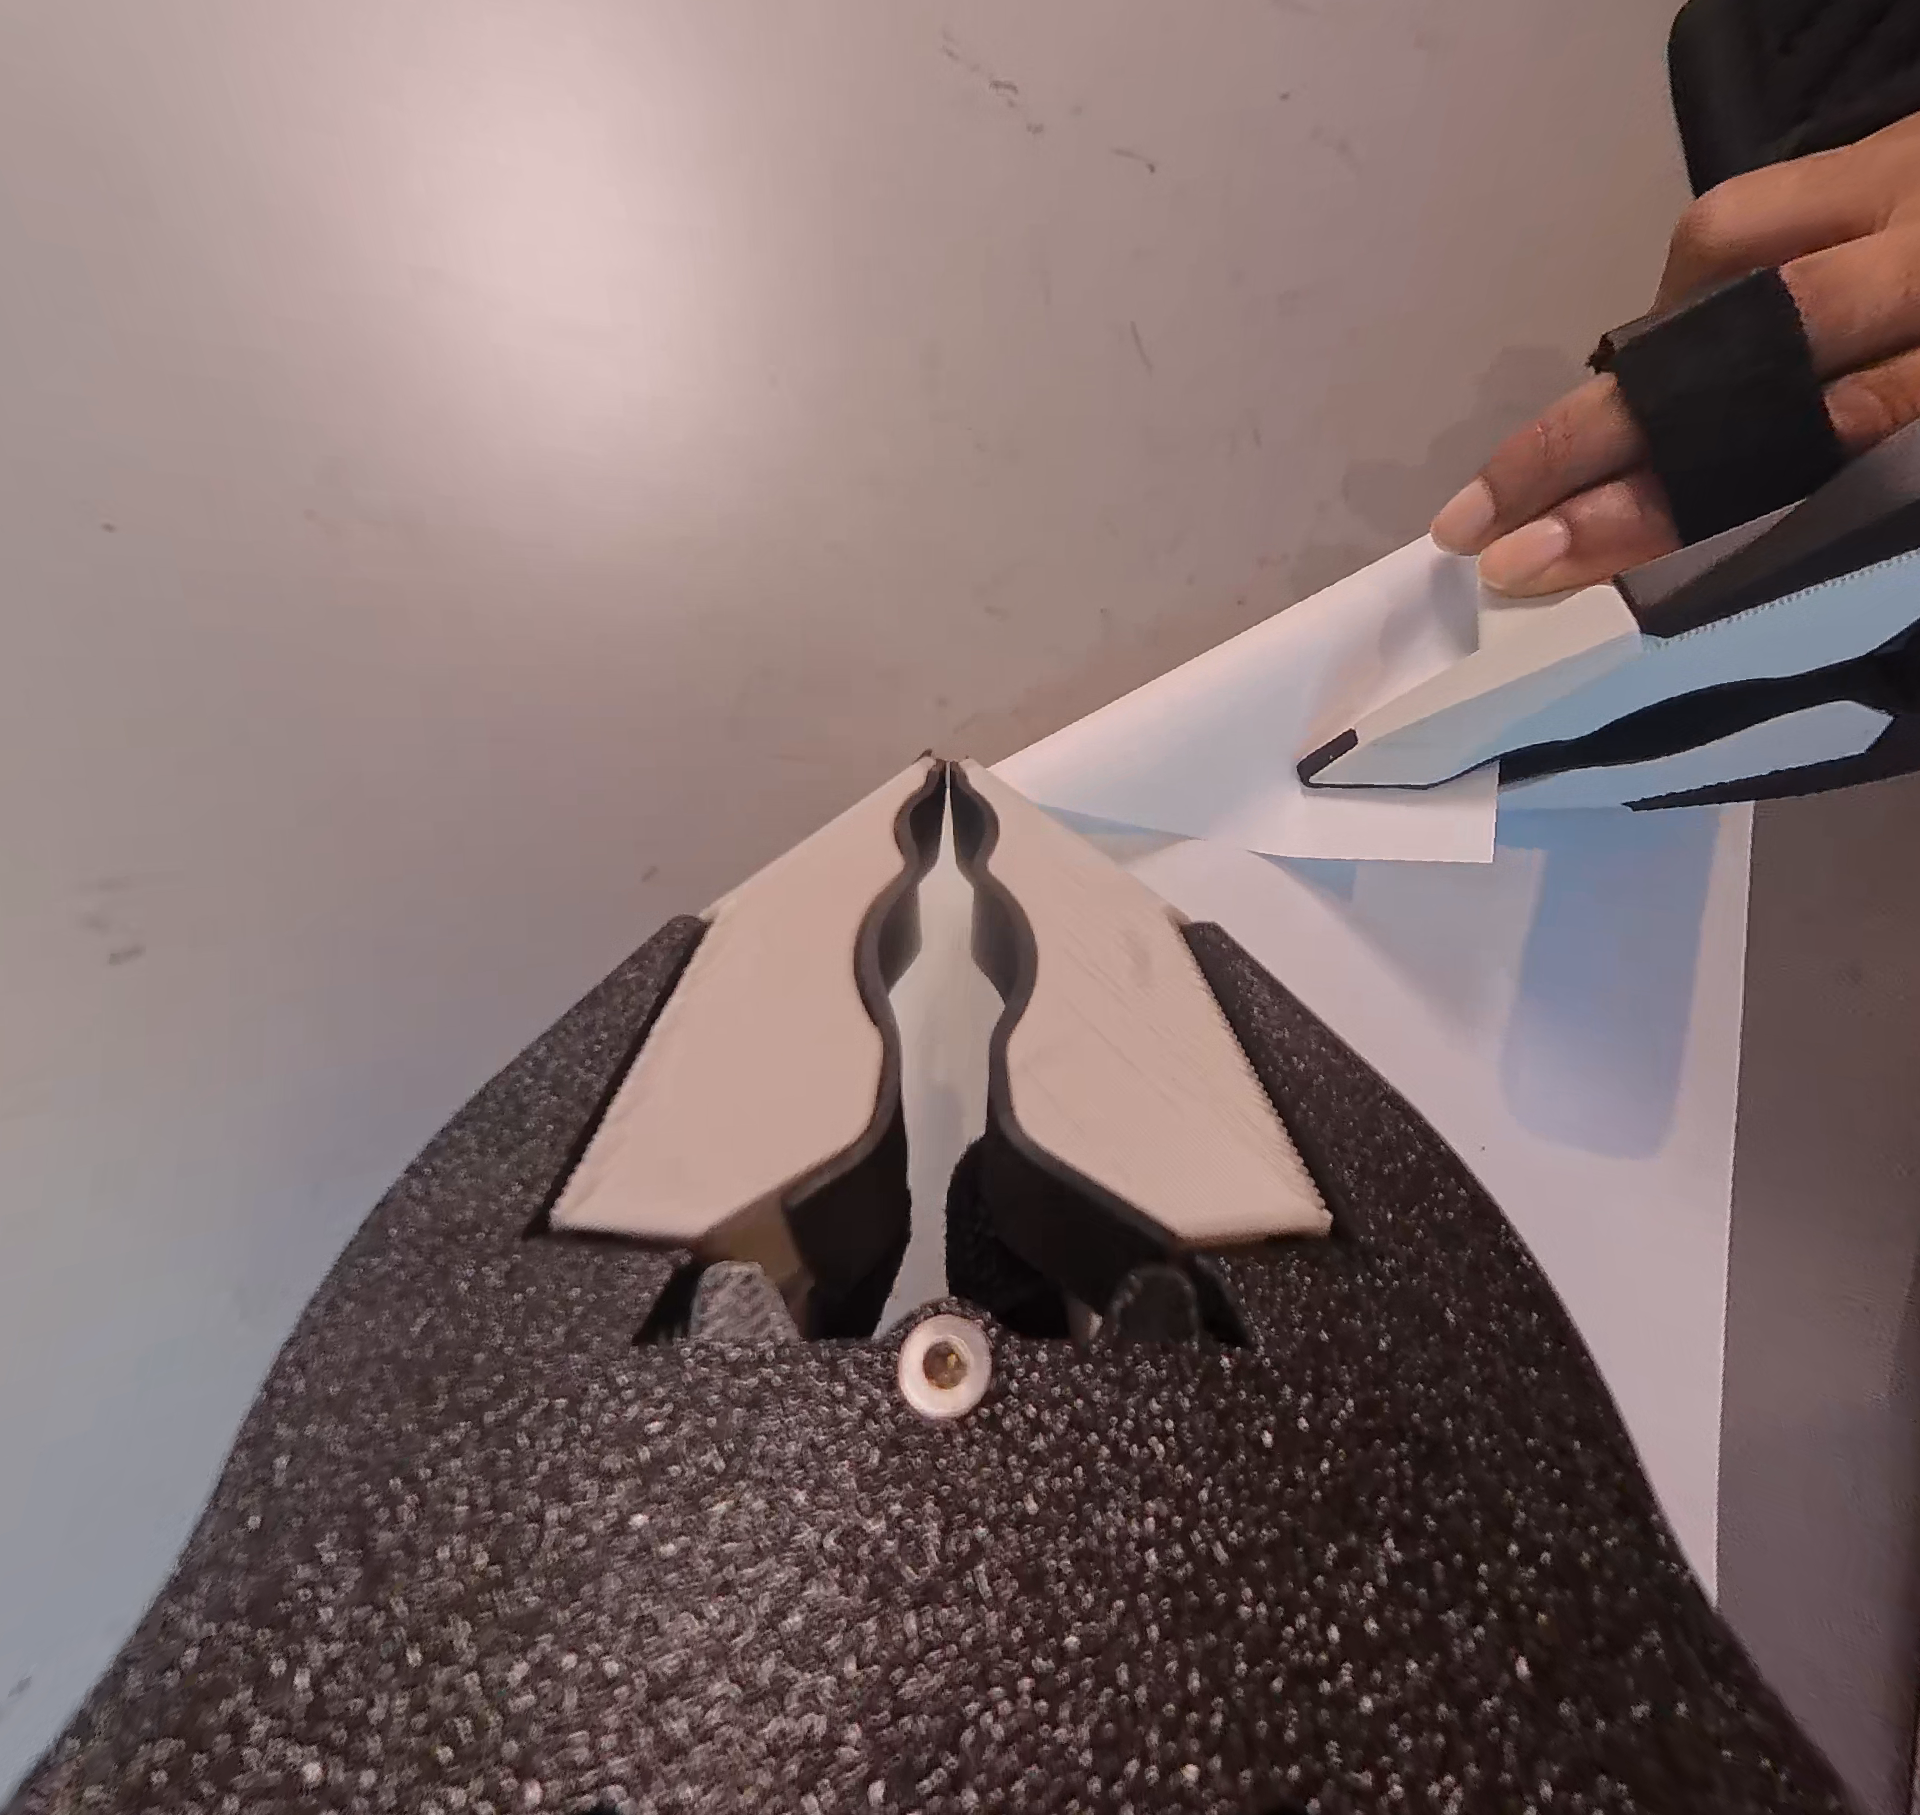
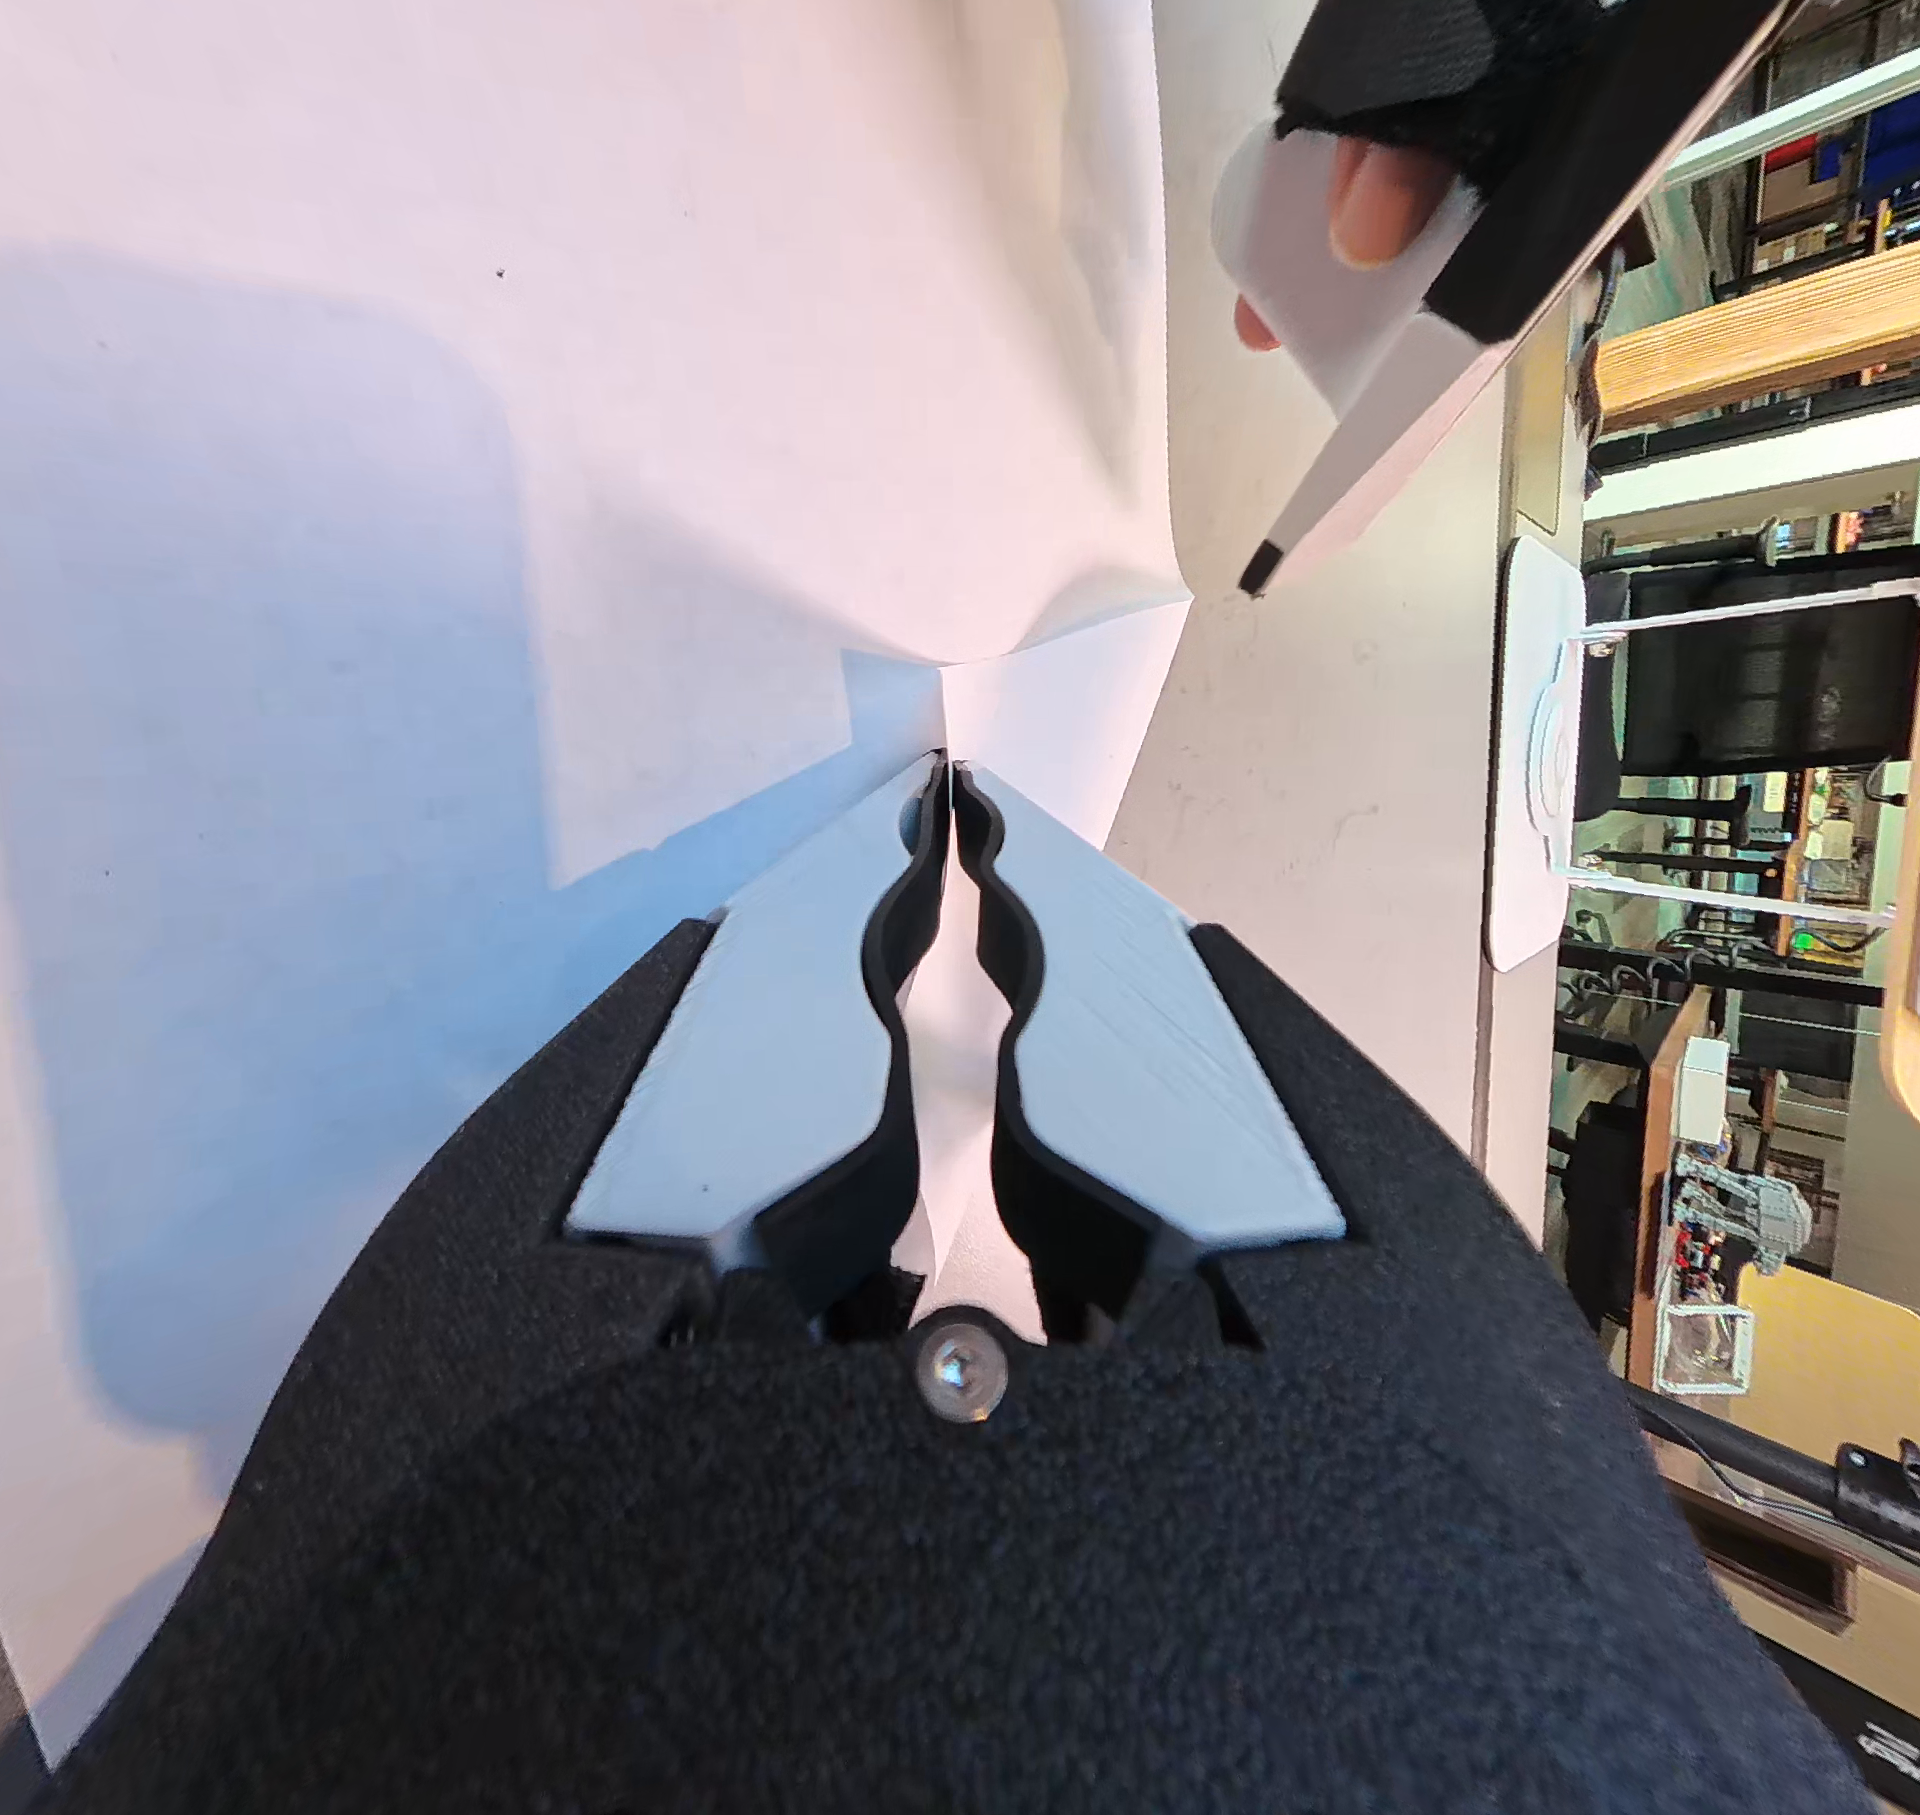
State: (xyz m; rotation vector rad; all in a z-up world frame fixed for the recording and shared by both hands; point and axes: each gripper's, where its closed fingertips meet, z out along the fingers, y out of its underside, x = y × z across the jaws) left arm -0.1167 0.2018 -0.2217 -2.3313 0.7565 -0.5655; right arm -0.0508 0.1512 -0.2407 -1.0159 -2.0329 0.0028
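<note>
A white sheet of paper (image 1: pixel 1351 986) lies on a grey table (image 1: pixel 520 311). My left gripper (image 1: pixel 948 763), with beige fingers, is shut, and the paper shows in the gap between its fingers, pinched at the sheet's edge. My right gripper (image 2: pixel 951 757), with pale blue fingers, is shut on a corner of the paper (image 2: pixel 520 207), which is lifted and creased in front of it. The right gripper also shows in the left wrist view (image 1: pixel 1330 763), held by a hand (image 1: pixel 1558 508) with a black strap. The left gripper shows in the right wrist view (image 2: pixel 1262 570), touching the sheet's edge.
The bare table (image 2: pixel 1299 830) runs to an edge on the right. A white pad with a clear plastic stand (image 2: pixel 1527 747) sits at that edge. Beyond it are wooden shelves (image 2: pixel 1766 331) and room clutter. The grippers' ends are close to 9 cm from one another.
</note>
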